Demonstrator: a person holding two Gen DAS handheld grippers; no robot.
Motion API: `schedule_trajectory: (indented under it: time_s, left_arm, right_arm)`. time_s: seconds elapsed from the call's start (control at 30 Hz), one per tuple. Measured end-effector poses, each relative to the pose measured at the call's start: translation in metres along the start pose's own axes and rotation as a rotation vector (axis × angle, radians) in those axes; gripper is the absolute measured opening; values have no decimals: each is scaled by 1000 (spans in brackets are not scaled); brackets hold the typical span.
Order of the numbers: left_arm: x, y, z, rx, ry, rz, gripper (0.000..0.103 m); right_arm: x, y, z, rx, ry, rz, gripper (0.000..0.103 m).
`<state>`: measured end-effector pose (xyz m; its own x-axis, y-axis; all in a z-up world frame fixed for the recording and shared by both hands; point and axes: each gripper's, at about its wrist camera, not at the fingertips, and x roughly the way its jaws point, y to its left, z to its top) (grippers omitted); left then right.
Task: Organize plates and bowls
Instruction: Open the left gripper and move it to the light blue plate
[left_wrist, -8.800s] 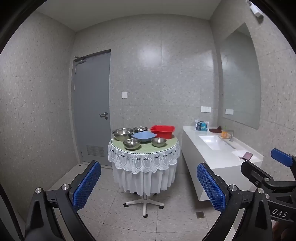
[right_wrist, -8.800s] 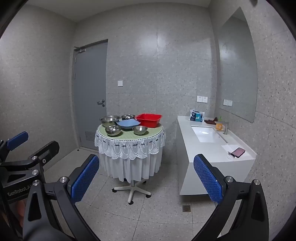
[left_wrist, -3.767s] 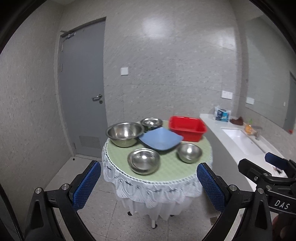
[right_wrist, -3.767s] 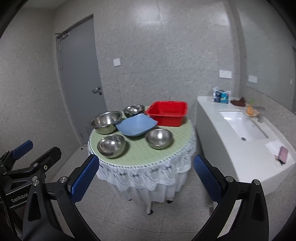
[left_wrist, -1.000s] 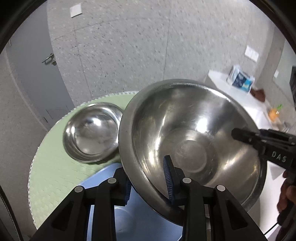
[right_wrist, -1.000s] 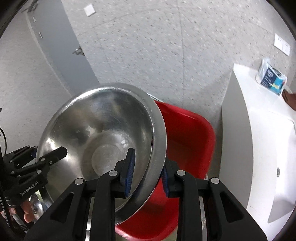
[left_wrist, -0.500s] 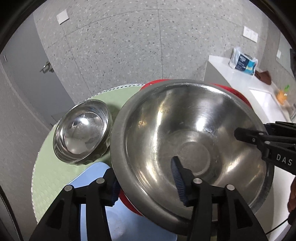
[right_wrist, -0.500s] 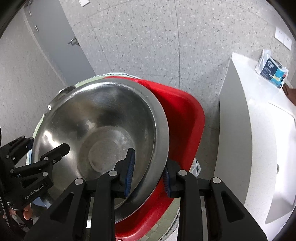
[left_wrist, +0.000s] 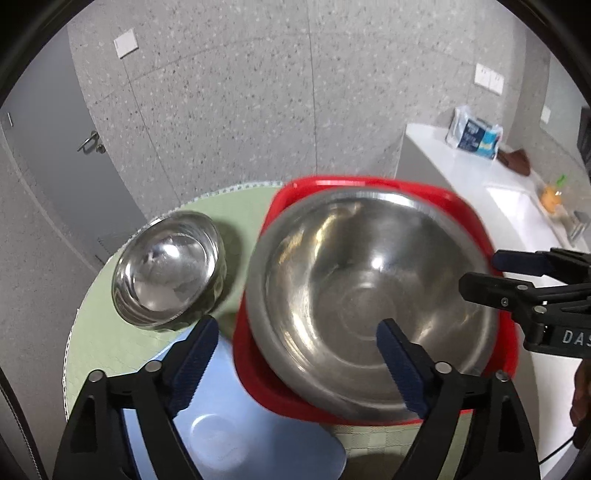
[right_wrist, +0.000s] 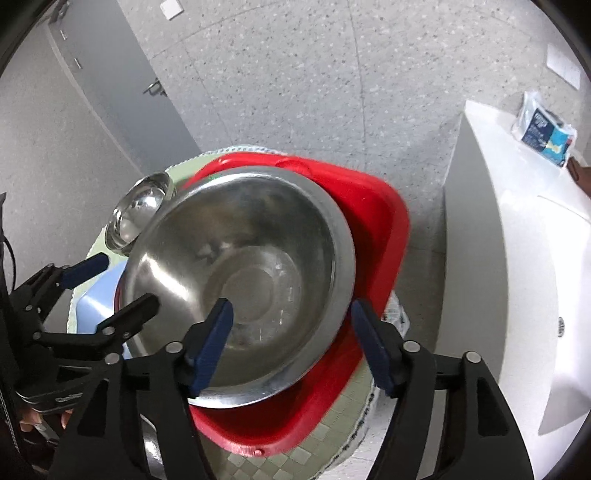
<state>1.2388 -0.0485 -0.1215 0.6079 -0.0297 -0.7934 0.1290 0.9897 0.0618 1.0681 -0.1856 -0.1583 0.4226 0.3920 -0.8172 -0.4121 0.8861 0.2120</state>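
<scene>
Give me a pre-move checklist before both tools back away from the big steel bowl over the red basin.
1. Big steel bowl sits inside red basin: ok.
2. Left tool jaws opening, pads off the rim: ok.
3. Right tool jaws opening, rim between them, not pressed: ok.
4. Bowl settled level: cannot tell, blurred.
5. Small steel bowl clear of the basin: ok.
6. Blue plate still outside the basin: not ok.

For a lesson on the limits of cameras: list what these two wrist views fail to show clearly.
- Inside of the red basin: both views, covered by the large steel bowl.
- Blue plate: left view, cut off by the bottom edge and crossed by the left gripper.
- Packet's print: right view, too small.
</scene>
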Motion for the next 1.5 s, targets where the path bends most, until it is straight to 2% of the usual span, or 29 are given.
schedule_trajectory:
  time_s: [0.17,0.27,0.43,0.67,0.83,0.93,1.03,1.13,1.2,1.33,1.4,1.43,1.5]
  left_arm:
    - [-24,28,-5,-41,-36,-39,89]
    - [-40,59,-3,-89,-67,-61,95]
    - [-55,122,-5,-174,-104,-31,98]
    - [-47,196,-18,-295,-69,21,99]
    - [-40,221,-39,-315,-25,0,99]
    - [-35,232,-54,-280,11,-28,99]
    - [-24,240,-64,-233,54,-58,99]
    - [-7,243,-78,-197,117,-88,93]
    - [5,242,-87,-177,160,-111,83]
    - [19,240,-103,-147,215,-144,74]
    - [26,241,-107,-134,235,-161,58]
    - [29,240,-109,-128,243,-179,55]
    - [33,239,-114,-123,249,-218,39]
  right_arm:
    - [-19,6,5,22,-39,-45,71]
    - [-28,19,15,16,-73,-47,71]
    - [-33,67,43,-42,-130,-22,74]
    - [-1,143,76,-158,-119,31,75]
    - [16,176,66,-195,-79,76,75]
    - [15,181,51,-179,-66,81,75]
    - [7,180,29,-151,-70,49,75]
    - [-2,176,5,-113,-68,8,75]
    - [-7,171,-16,-76,-59,-16,75]
    - [-12,167,-48,-9,-44,-57,75]
    - [-12,165,-65,22,-36,-78,75]
    - [-12,165,-69,31,-33,-81,75]
    - [-9,166,-78,49,-23,-98,75]
